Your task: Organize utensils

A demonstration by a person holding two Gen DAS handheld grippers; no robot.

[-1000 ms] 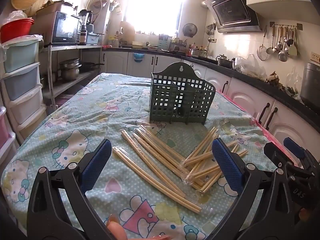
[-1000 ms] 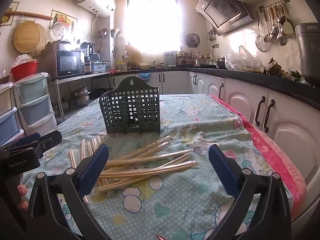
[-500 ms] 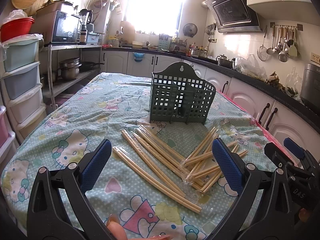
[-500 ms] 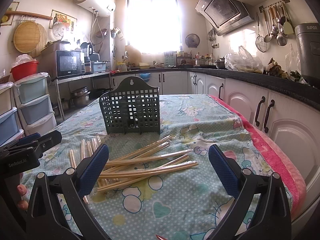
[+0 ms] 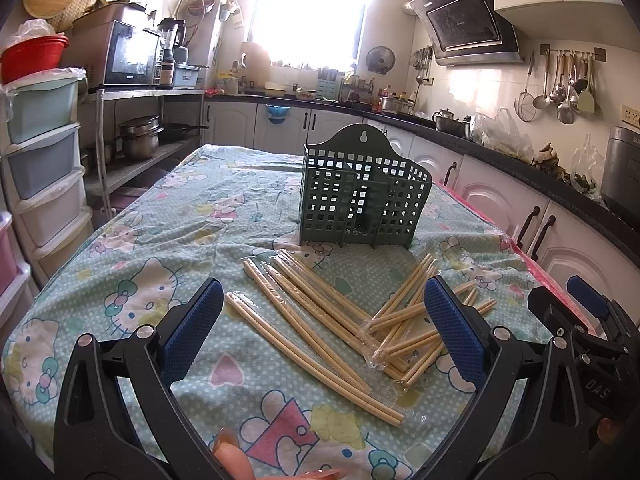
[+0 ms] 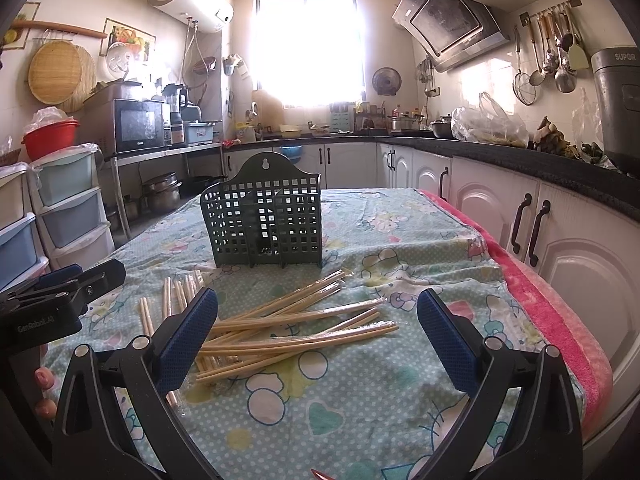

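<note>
**Two open grippers above loose chopsticks, holder beyond**

Nearest the left wrist camera, the left gripper [image 5: 322, 330] stands with its jaws spread wide; its blue fingertips [image 5: 192, 330] are well apart and grip nothing, hanging above the desk without visible contact. The right gripper [image 6: 318, 338] is likewise spread wide and holds nothing, its blue pads [image 6: 450, 344] poised over the cloth. Each gripper appears at the edge of the other's view: the right one at the right edge of the left wrist view, the left one at the left edge of the right wrist view.

Between and just beyond the fingertips lie the chopsticks [image 5: 320, 320], pale wooden pairs in clear plastic sleeves, scattered flat on the cartoon-print tablecloth [image 5: 160, 248] that covers the desk. In the left wrist view one group runs diagonally from upper left to lower right; a second group [image 6: 296, 332] crosses it in a loose fan.

Past the chopsticks, near but apart from them, the dark green perforated utensil holder [image 5: 362, 196] stands upright on the cloth, with an inner divider and an arched back panel bearing a hanging hole. No chopsticks can be seen inside it.

Farthest back are the kitchen counter [image 6: 520, 152] and a bright window [image 6: 308, 40].
</note>
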